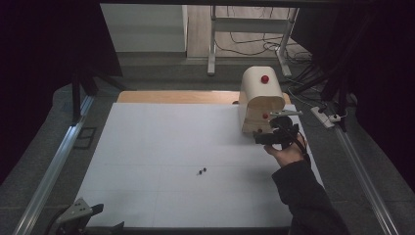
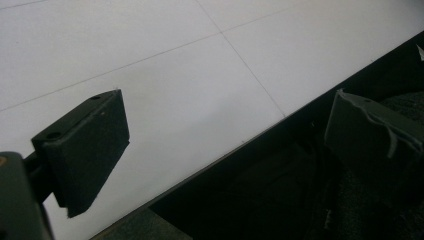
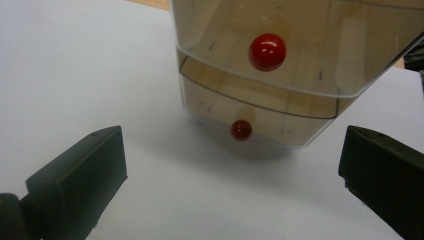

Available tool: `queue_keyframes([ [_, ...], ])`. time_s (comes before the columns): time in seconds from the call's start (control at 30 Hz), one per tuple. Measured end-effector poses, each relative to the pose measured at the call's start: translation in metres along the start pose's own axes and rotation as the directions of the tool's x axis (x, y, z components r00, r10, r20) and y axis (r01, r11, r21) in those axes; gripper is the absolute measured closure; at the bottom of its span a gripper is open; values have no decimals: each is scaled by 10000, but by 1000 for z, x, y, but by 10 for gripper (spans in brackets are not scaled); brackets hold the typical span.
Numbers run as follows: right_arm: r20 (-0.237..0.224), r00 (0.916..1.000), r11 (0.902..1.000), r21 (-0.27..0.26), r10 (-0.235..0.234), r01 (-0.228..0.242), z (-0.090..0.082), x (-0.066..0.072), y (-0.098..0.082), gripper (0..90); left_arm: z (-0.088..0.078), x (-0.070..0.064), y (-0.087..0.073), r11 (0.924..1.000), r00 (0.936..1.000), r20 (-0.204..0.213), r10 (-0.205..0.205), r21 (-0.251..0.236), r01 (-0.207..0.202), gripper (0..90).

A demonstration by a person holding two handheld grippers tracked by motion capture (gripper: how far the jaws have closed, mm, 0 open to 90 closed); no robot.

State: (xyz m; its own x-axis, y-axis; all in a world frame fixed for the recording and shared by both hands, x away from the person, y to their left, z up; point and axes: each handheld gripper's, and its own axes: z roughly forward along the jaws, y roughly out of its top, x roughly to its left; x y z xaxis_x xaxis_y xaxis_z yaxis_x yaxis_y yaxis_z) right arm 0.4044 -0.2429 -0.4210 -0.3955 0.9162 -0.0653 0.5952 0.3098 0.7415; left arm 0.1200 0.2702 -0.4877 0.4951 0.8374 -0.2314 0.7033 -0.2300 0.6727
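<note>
My right gripper point(image 1: 275, 131) hovers with jaws spread wide and nothing between them, just in front of a small wooden cabinet point(image 1: 261, 98) standing on the white table point(image 1: 161, 147). Straight ahead of its jaws sits the lower drawer's small red knob point(image 3: 241, 129), with a larger red knob point(image 3: 267, 51) above it. My left gripper point(image 1: 80, 215) rests released at the table's near edge, well apart.

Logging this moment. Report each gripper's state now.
Left gripper: open, holding nothing.
Right gripper: open, holding nothing, before the rounded beige wooden box.
</note>
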Motion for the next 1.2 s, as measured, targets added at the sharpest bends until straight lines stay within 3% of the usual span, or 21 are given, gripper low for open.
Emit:
queue_keyframes([
  [0.3, 349, 9994, 9997, -231, 82, -74, 4, -4, 8, 74, 0, 0, 0, 10000, 10000, 6, -1, 8, 1, 47],
  [0.83, 700, 9967, 9975, -543, -417, 455, 6, -6, 19, 452, 0, 0, 0, 10000, 10000, 15, 6, 33, -6, 48],
  [1.03, 713, 9970, 9983, -482, -301, 335, 10, -5, 22, 638, 0, 0, 0, 10000, 10000, 34, 1, 31, -1, 49],
  [1.2, 831, 9963, 9988, -420, -205, 240, 12, -4, 24, 700, 0, 0, 0, 10000, 10000, 43, 2, 29, -2, 49],
])
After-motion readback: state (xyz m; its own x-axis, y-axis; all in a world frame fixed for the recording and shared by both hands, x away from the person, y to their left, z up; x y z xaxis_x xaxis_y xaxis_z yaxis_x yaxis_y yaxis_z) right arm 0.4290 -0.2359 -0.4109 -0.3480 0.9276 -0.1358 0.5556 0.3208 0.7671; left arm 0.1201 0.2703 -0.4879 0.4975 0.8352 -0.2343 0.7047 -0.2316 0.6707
